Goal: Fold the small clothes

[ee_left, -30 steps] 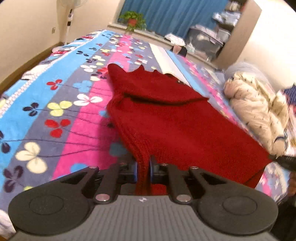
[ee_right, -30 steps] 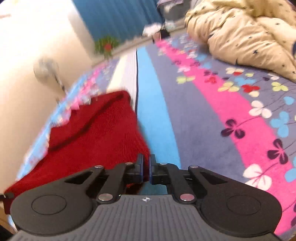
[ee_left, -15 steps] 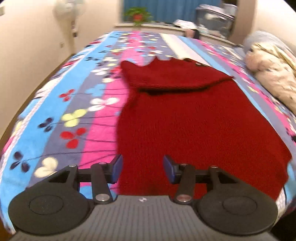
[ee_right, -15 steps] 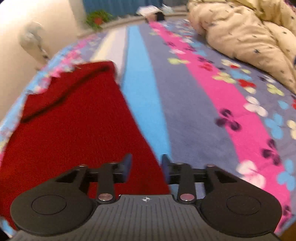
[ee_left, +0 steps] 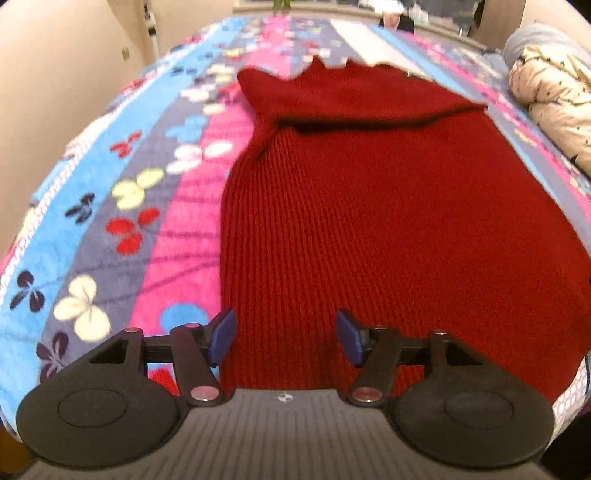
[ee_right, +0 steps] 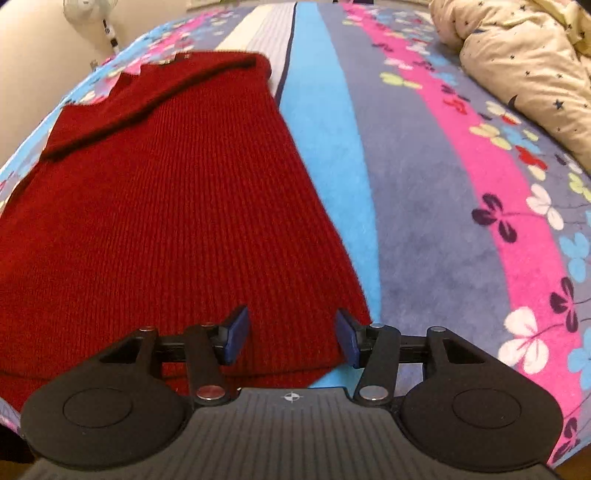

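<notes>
Both tongs hung released over the near hem of the red knitted garment [ee_left: 369,206] — the left tongs [ee_left: 284,341] above its left corner, the right tongs [ee_right: 291,338] above its right corner. From there the garment lay flat on the bed [ee_right: 424,221], its long axis running straight away, far end already folded over — each corner equally near its own tongs.

We see a bed [ee_right: 424,206] filling both views, its blanket striped blue, grey and pink with clover prints. A cream star-print duvet [ee_right: 524,62] bunches at the upper right. Beige walls [ee_left: 55,74] rise at the left, and a standing fan [ee_right: 86,11] sits upper left.
</notes>
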The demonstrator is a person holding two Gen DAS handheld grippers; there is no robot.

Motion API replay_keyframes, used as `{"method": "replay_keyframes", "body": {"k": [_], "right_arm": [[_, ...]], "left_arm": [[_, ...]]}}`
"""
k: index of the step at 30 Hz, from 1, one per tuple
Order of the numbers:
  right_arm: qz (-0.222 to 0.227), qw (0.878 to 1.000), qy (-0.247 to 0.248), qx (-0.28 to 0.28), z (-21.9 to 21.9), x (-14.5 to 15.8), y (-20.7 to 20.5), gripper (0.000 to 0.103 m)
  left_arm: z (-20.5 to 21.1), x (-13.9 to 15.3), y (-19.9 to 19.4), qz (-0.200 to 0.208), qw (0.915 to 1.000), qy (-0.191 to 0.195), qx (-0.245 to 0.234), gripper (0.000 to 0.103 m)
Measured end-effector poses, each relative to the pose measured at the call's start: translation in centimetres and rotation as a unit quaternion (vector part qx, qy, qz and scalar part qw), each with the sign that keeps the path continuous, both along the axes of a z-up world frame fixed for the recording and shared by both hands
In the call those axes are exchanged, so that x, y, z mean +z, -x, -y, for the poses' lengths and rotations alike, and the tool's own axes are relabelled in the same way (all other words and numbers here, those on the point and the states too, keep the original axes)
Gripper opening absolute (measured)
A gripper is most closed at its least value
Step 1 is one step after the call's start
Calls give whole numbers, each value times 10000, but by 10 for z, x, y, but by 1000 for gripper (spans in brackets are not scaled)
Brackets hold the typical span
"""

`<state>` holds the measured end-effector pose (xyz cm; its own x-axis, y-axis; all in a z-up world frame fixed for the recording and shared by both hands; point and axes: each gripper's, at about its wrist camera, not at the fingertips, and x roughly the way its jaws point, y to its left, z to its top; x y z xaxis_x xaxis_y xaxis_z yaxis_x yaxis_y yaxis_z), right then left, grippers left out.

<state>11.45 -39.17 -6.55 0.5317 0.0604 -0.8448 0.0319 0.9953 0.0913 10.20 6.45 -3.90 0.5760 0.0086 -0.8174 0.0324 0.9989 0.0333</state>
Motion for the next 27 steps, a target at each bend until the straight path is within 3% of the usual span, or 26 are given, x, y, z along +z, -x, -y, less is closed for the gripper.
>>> {"method": "replay_keyframes", "body": {"k": [2,5,10,11,13,18,21,27], "right_arm": [[166,9998,40,-44,-1,5,-1,53],[442,9989,58,-122,-2,12,-2,53],[725,9973,45,-142,-9,19,-16,53],[753,9971,3,-136,-11,21,-18,53],[800,9967,-62,-111,-16,23,-24,53],[652,9977,-153,93,-38,20,-37,49],[237,9994,31,248,-52,8,-50,29],[184,9991,-196,332,-65,7,-66,27]], "left_arm": [[0,7,0,282,9996,-22,93,70],[-2,16,-1,705,9967,-124,389,86],[-1,31,1,1276,9895,-216,640,85],[0,33,1,1365,9884,-247,614,82],[5,38,-1,1487,9870,-378,480,64],[25,41,-23,1323,9882,-679,378,33],[48,41,-45,1251,9893,-719,232,26],[118,47,-95,1461,9857,-776,-322,26]]}}
